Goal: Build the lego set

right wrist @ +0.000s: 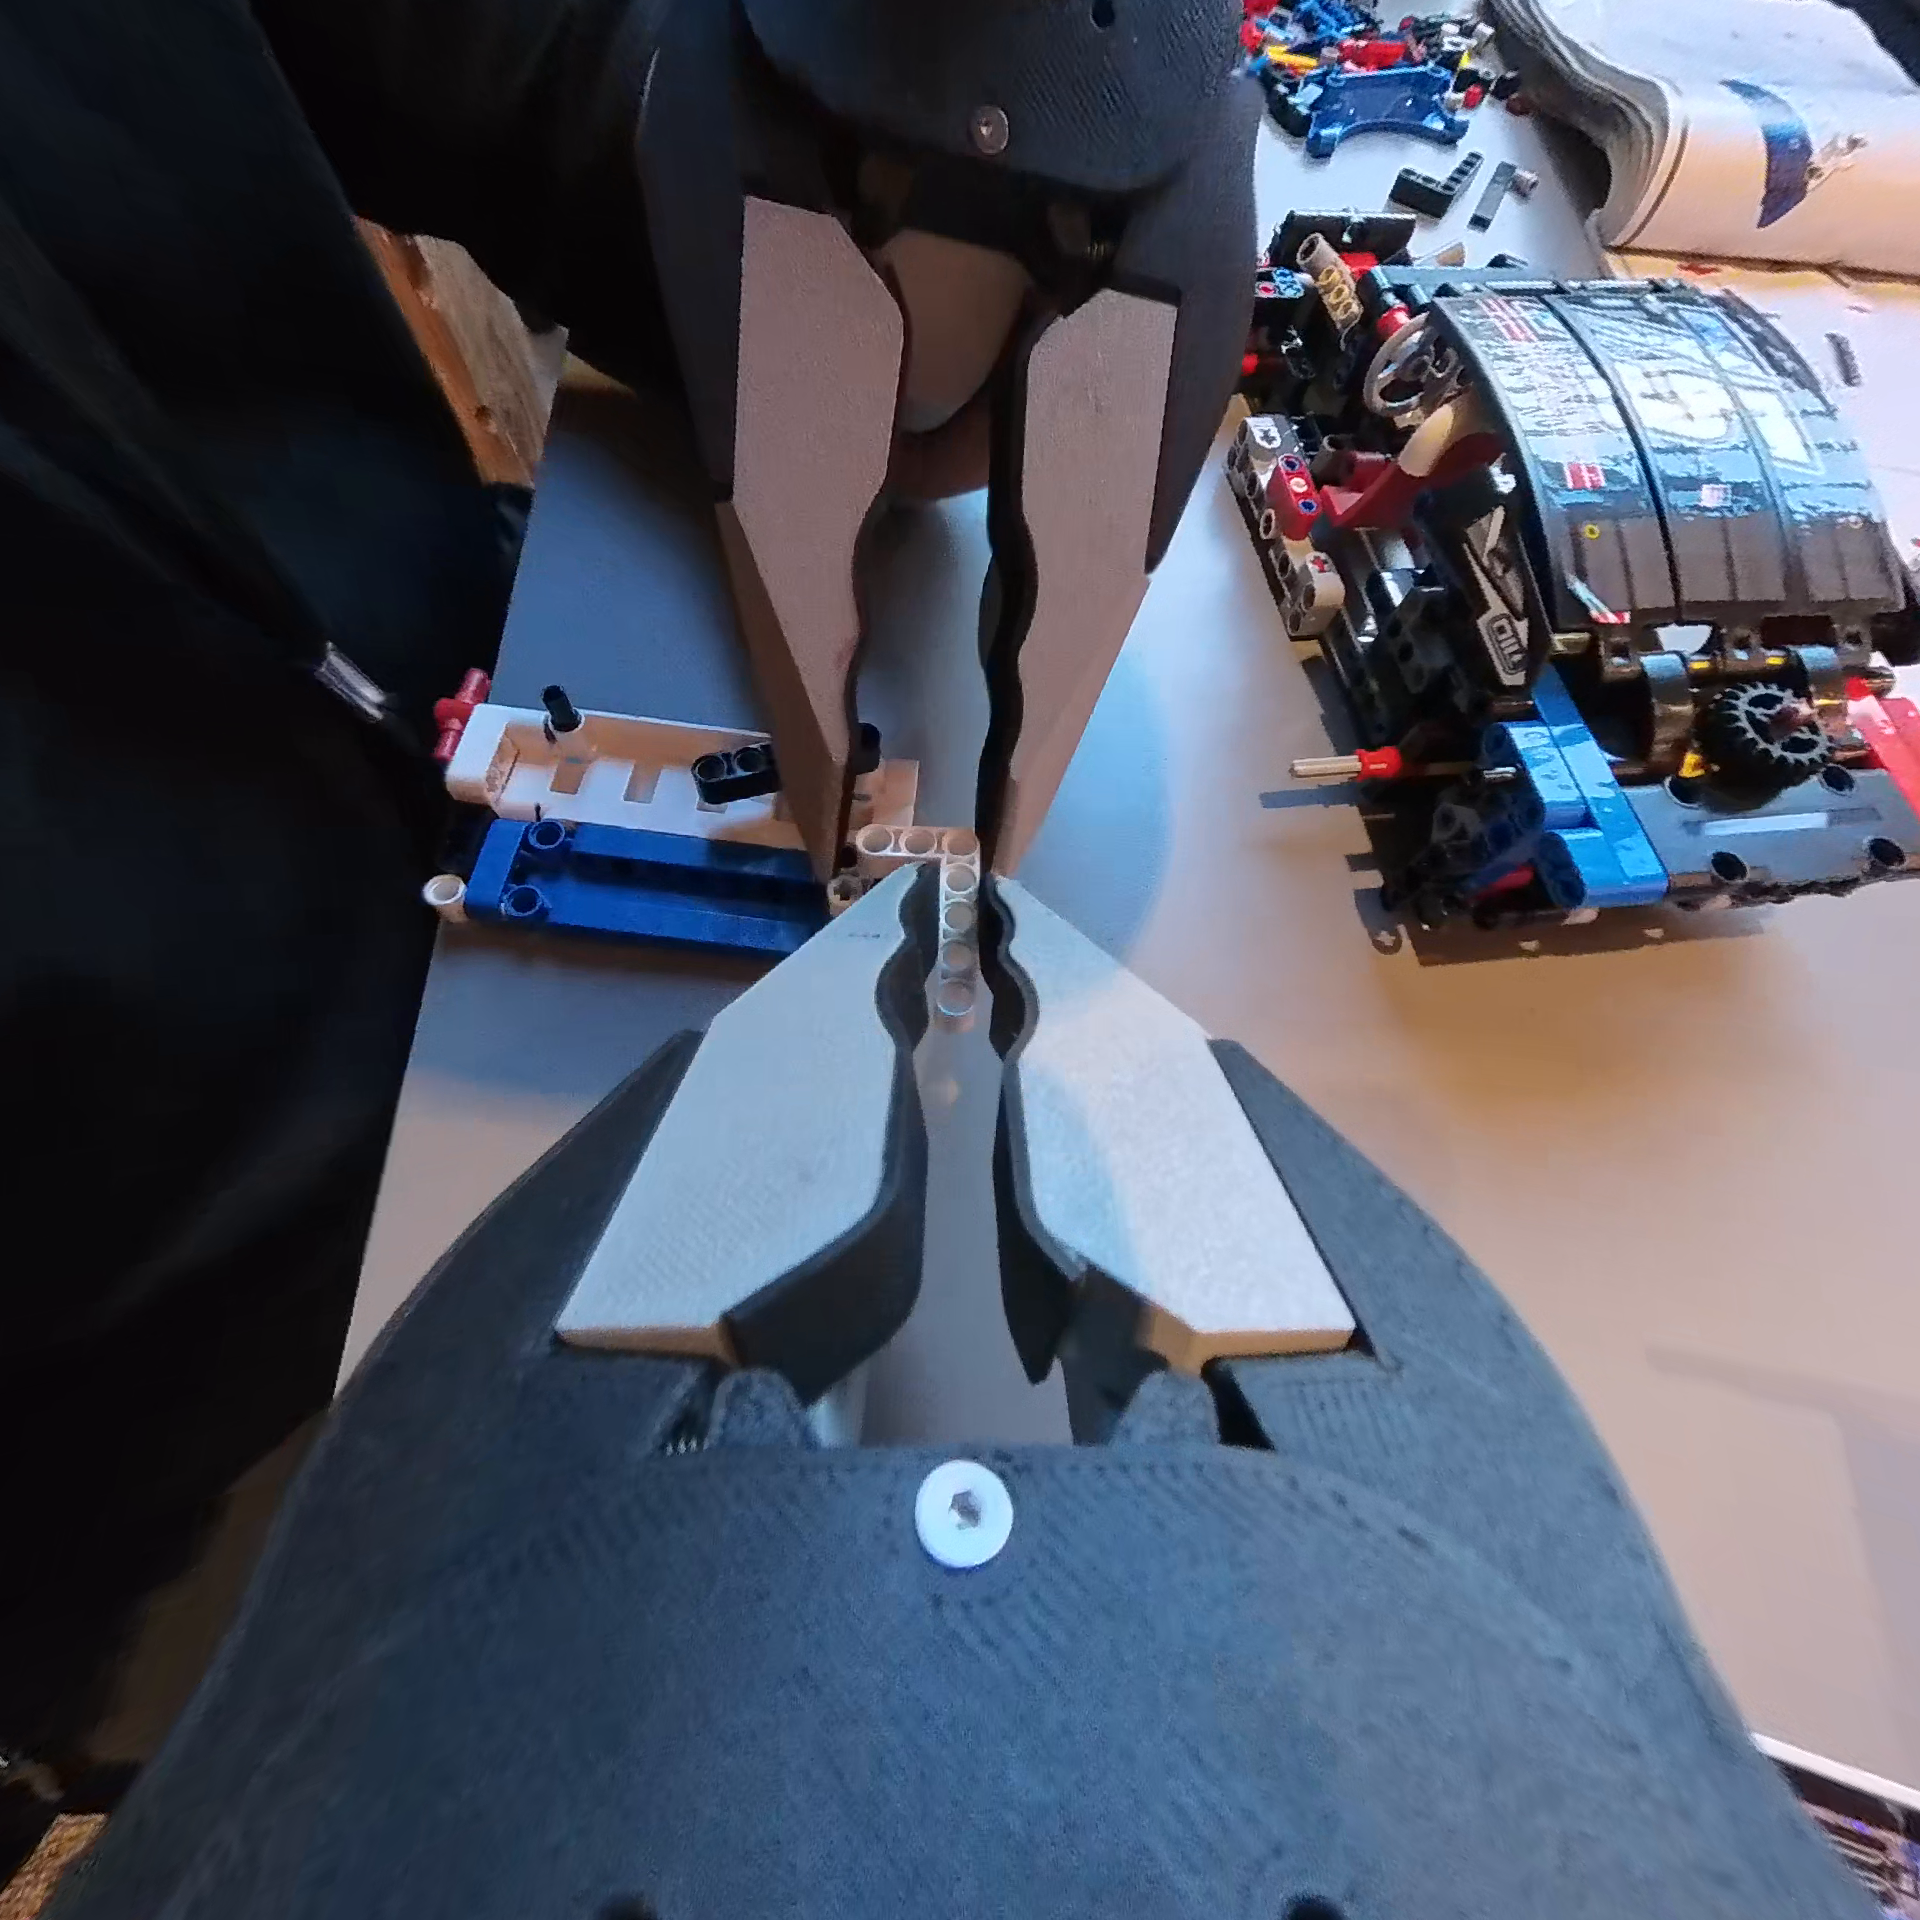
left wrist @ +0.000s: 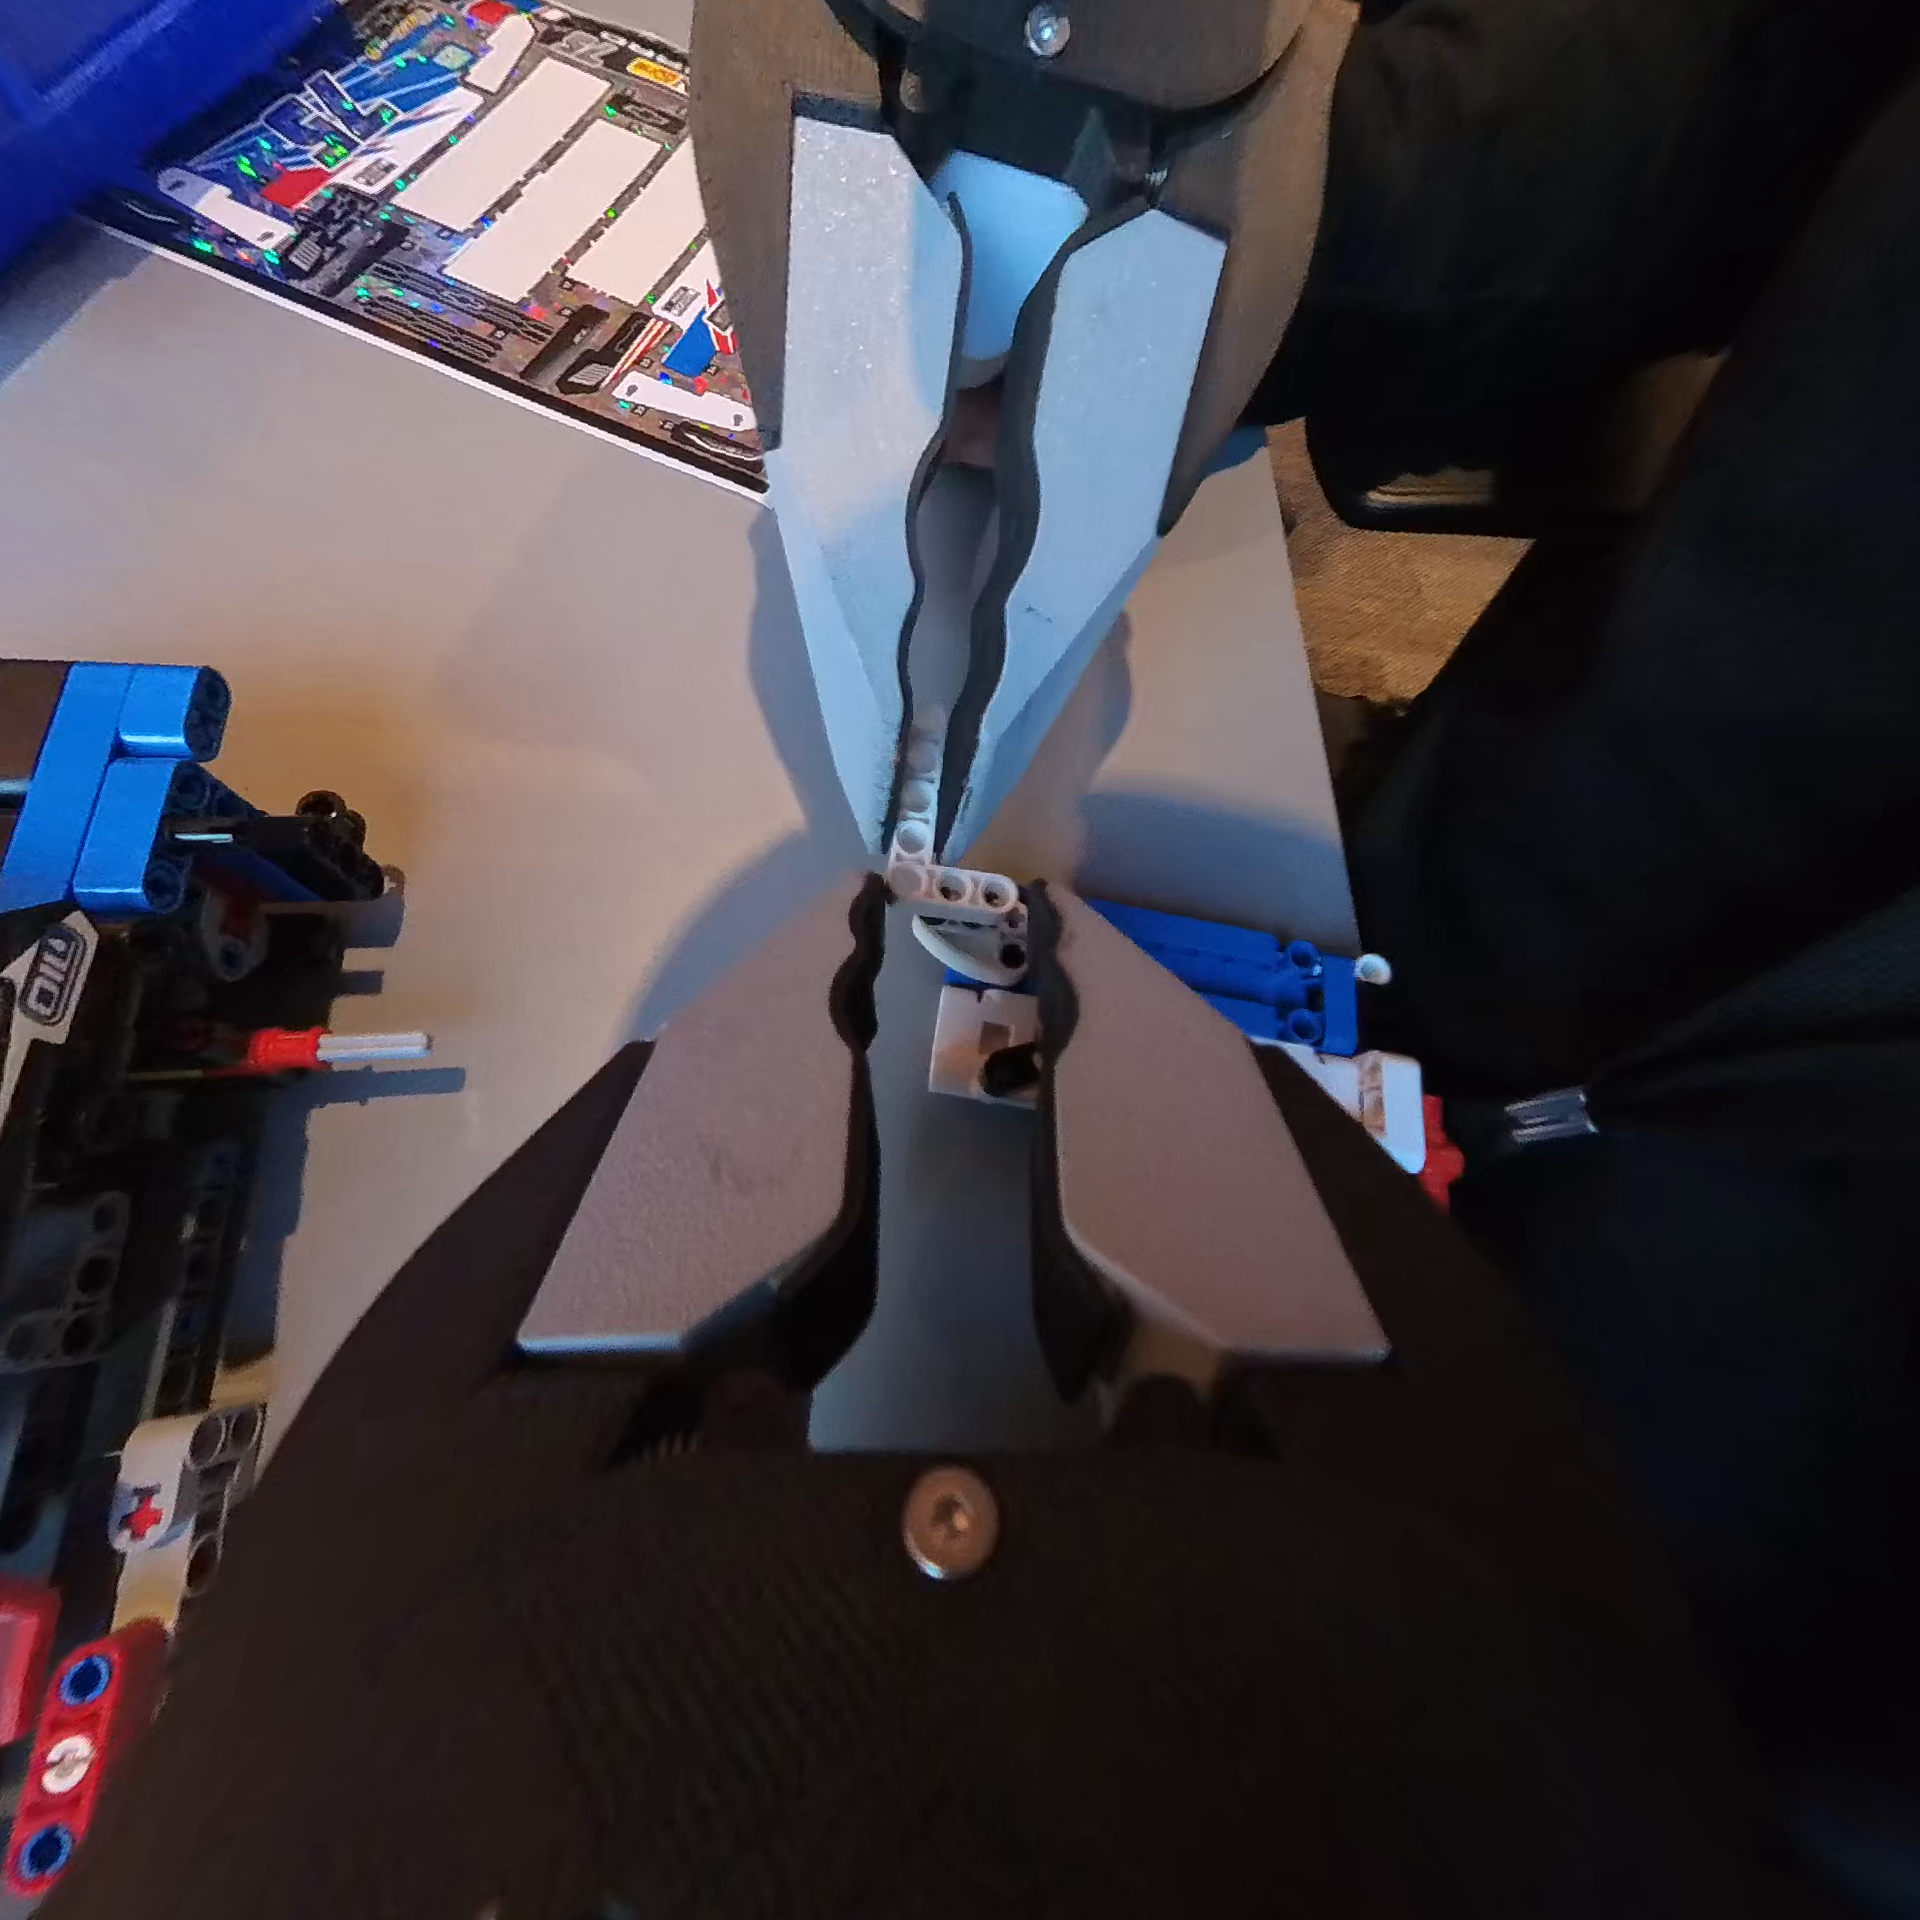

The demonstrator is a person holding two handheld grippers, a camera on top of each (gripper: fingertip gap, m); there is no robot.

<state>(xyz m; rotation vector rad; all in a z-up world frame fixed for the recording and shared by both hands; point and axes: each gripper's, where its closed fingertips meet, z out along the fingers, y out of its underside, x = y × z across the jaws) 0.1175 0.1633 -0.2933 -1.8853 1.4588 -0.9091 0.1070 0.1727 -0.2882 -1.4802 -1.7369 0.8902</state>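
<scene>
A white L-shaped beam (right wrist: 956, 935) is held between both grippers just above the grey table. My right gripper (right wrist: 956, 888) is shut on its long arm; in the left wrist view it comes down from the top (left wrist: 923, 847). My left gripper (left wrist: 956, 899) is closed on the ends of the beam's short arm (left wrist: 961, 888); in the right wrist view it comes down from the top (right wrist: 912, 857). Right below lies a sub-assembly of a blue panel (right wrist: 644, 894) and a white panel (right wrist: 582, 769) with black pins.
The part-built black and blue car (right wrist: 1610, 623) stands to the right, with a red and grey axle (right wrist: 1351, 766) sticking out towards the grippers. A sticker sheet (left wrist: 468, 208), an instruction booklet (right wrist: 1766, 135) and loose parts (right wrist: 1371, 83) lie farther off. A person in black clothing (right wrist: 208, 727) is at the table edge.
</scene>
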